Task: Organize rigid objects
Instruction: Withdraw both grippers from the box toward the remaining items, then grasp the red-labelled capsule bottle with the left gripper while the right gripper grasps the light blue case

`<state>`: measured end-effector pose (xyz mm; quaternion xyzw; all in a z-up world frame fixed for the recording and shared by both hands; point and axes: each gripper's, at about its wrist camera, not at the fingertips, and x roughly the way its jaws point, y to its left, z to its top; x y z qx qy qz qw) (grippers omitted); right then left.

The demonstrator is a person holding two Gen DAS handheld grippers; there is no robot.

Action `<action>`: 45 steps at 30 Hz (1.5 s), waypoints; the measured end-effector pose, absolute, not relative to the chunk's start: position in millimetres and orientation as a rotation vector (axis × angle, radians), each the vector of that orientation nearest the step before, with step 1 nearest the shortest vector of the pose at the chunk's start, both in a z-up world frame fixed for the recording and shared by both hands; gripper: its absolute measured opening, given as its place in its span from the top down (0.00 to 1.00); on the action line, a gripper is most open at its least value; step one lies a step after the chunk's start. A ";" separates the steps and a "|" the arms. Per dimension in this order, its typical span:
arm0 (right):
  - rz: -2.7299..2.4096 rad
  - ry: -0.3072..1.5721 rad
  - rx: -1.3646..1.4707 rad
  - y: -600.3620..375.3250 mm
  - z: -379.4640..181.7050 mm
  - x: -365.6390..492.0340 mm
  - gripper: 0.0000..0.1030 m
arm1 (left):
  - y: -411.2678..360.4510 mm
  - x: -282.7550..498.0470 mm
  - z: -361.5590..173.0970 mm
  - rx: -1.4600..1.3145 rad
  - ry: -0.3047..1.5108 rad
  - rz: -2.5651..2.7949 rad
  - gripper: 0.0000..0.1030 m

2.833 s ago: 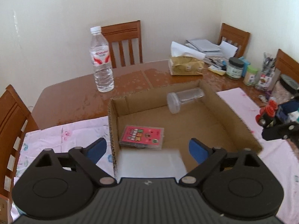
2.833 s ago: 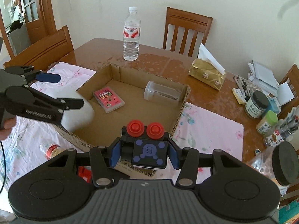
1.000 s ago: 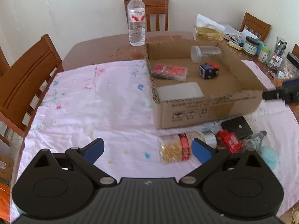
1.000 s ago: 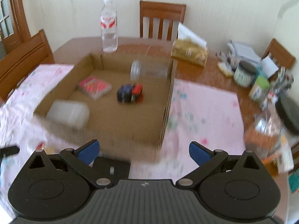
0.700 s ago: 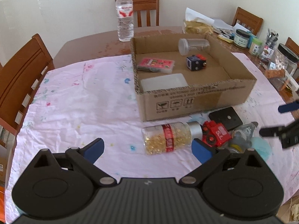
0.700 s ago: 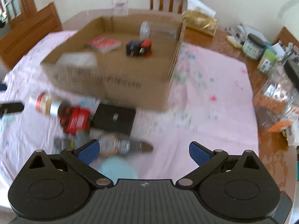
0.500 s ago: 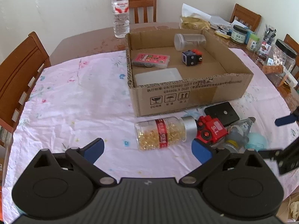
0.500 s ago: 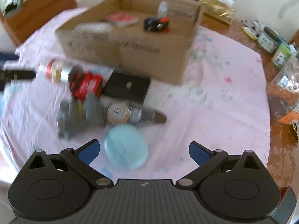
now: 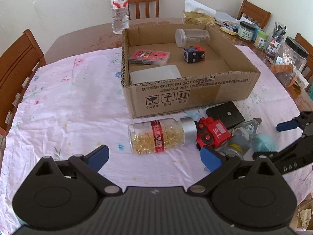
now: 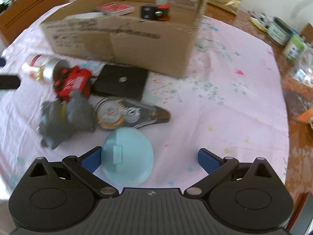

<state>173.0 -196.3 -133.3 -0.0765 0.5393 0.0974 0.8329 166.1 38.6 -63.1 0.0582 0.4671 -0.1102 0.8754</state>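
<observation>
Our right claw (image 10: 149,157) is wide open around the round pale-blue plastic case (image 10: 127,156), holding nothing. Our left claw (image 9: 154,155) is wide open and empty too. The brown cardboard box (image 9: 195,92) sits behind the case.

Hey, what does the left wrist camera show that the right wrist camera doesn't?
Only the left wrist view shows the water bottle and the white container clearly inside the cardboard box. Only the right wrist view shows the light blue case just ahead of the open right gripper. Both show the box, the red toy and the capsule bottle.
</observation>
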 end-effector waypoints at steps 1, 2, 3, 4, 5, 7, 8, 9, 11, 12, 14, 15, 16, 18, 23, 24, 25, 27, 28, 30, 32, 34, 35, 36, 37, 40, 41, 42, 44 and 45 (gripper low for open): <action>0.191 1.143 -0.153 -197.0 -133.3 174.8 0.00 | 37.9 167.8 -64.3 0.119 0.979 -0.232 0.03; 0.183 1.142 -0.146 -197.2 -133.4 175.8 0.00 | 37.2 169.6 -65.6 0.117 0.982 -0.233 0.03; 0.175 1.141 -0.140 -197.2 -133.4 176.5 0.00 | 36.3 171.8 -67.0 0.113 0.985 -0.234 0.03; 0.167 1.139 -0.136 -197.1 -133.6 176.7 0.00 | 35.7 174.1 -68.3 0.108 0.987 -0.236 0.03; 0.161 1.137 -0.131 -197.0 -133.7 176.7 0.00 | 34.9 176.8 -69.8 0.102 0.989 -0.237 0.03; 0.150 1.136 -0.124 -196.6 -133.6 177.1 0.00 | 32.8 183.4 -73.6 0.088 0.997 -0.234 0.03; 0.145 1.136 -0.121 -196.3 -133.3 177.8 0.00 | 32.0 186.6 -75.2 0.082 0.997 -0.233 0.03; 0.142 1.134 -0.118 -196.3 -133.0 177.9 0.00 | 31.0 189.6 -76.9 0.078 0.995 -0.226 0.03; 0.137 1.130 -0.115 -196.6 -133.2 177.7 0.00 | 28.2 194.2 -80.3 0.074 0.993 -0.211 0.03; 0.137 1.127 -0.114 -196.9 -133.6 177.6 0.00 | 25.7 196.1 -82.2 0.076 0.991 -0.218 0.03; 0.135 1.124 -0.112 -197.5 -134.0 177.6 0.00 | 20.9 200.0 -86.6 0.087 0.990 -0.216 0.03; 0.133 1.123 -0.112 -197.2 -134.4 177.5 0.00 | 19.7 201.8 -88.4 0.092 0.994 -0.211 0.03; 0.132 1.124 -0.111 -197.1 -134.4 177.6 0.00 | 18.8 203.2 -89.9 0.095 0.995 -0.209 0.03; 0.128 1.128 -0.109 -196.9 -134.4 178.2 0.00 | 19.5 204.3 -90.6 0.097 0.989 -0.201 0.03; 0.117 1.134 -0.102 -196.2 -134.6 180.6 0.00 | 31.5 199.4 -89.0 0.103 0.993 -0.186 0.03; 0.116 1.134 -0.101 -196.4 -134.7 180.5 0.00 | 35.2 197.7 -88.7 0.113 0.991 -0.178 0.03; 0.115 1.133 -0.100 -196.3 -134.7 180.6 0.00 | 39.0 196.8 -88.7 0.120 0.990 -0.169 0.03; 0.111 1.131 -0.098 -196.4 -135.0 180.5 0.00 | 45.4 196.2 -90.7 0.125 0.988 -0.165 0.03; 0.109 1.131 -0.096 -196.4 -135.1 180.5 0.00 | 47.9 196.8 -92.9 0.122 0.992 -0.168 0.03; 0.107 1.131 -0.095 -196.5 -135.3 180.6 0.00 | 49.7 198.9 -98.6 0.123 0.997 -0.184 0.03; 0.107 1.131 -0.095 -196.2 -135.1 180.8 0.00 | 48.2 200.9 -105.8 0.135 0.998 -0.193 0.03; 0.106 1.129 -0.094 -195.8 -134.8 180.7 0.00 | 46.4 202.9 -113.4 0.144 1.002 -0.195 0.03; 0.106 1.128 -0.094 -196.0 -134.8 180.4 0.00 | 46.2 203.3 -116.4 0.142 1.002 -0.194 0.03; 0.106 1.126 -0.094 -196.2 -134.7 180.0 0.00 | 46.1 204.1 -119.8 0.142 1.007 -0.193 0.02; 0.106 1.125 -0.094 -196.1 -134.6 179.8 0.00 | 47.0 204.7 -122.4 0.130 1.005 -0.193 0.02; 0.105 1.121 -0.092 -196.6 -134.4 179.1 0.00 | 48.3 206.2 -125.2 0.112 0.990 -0.195 0.00; 0.104 1.120 -0.091 -196.4 -134.3 178.8 0.00 | 47.8 206.7 -125.8 0.114 0.985 -0.200 0.00; 0.101 1.118 -0.090 -196.2 -134.4 178.3 0.00 | 47.6 207.1 -126.4 0.117 0.981 -0.205 0.00; 0.096 1.114 -0.086 -196.0 -134.6 177.8 0.00 | 47.7 207.9 -127.7 0.117 0.969 -0.209 0.00; 0.093 1.112 -0.084 -195.9 -134.5 177.8 0.00 | 48.0 208.7 -127.5 0.117 0.967 -0.209 0.00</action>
